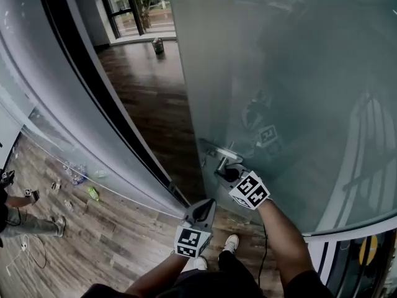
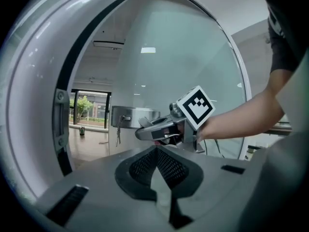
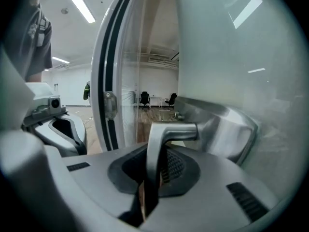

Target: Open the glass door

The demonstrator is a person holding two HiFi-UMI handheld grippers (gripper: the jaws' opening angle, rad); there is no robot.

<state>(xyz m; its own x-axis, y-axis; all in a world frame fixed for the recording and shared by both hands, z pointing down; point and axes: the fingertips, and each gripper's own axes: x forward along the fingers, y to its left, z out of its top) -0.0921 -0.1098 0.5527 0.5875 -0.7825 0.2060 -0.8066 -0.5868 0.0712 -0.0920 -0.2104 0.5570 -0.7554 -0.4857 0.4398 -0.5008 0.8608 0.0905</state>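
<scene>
The frosted glass door (image 1: 291, 73) stands partly open, its left edge away from the black door frame (image 1: 93, 85). A silver lever handle (image 1: 214, 151) juts from its metal lock plate (image 2: 130, 116), where keys (image 2: 117, 135) hang. My right gripper (image 1: 231, 172) is shut on that handle; in the right gripper view the lever (image 3: 159, 144) runs down between the pads. My left gripper (image 1: 201, 211) hovers lower and to the left, shut and holding nothing, and points at the door edge. Its closed tips (image 2: 157, 151) sit just under the right gripper (image 2: 145, 132).
Dark wood floor (image 1: 149, 98) shows through the doorway, with a small bin (image 1: 158, 45) far back by a window. Left of the frame is a curved glass wall (image 1: 37, 73). Litter (image 1: 93, 193) and another person's legs (image 1: 28, 222) lie on the near floor.
</scene>
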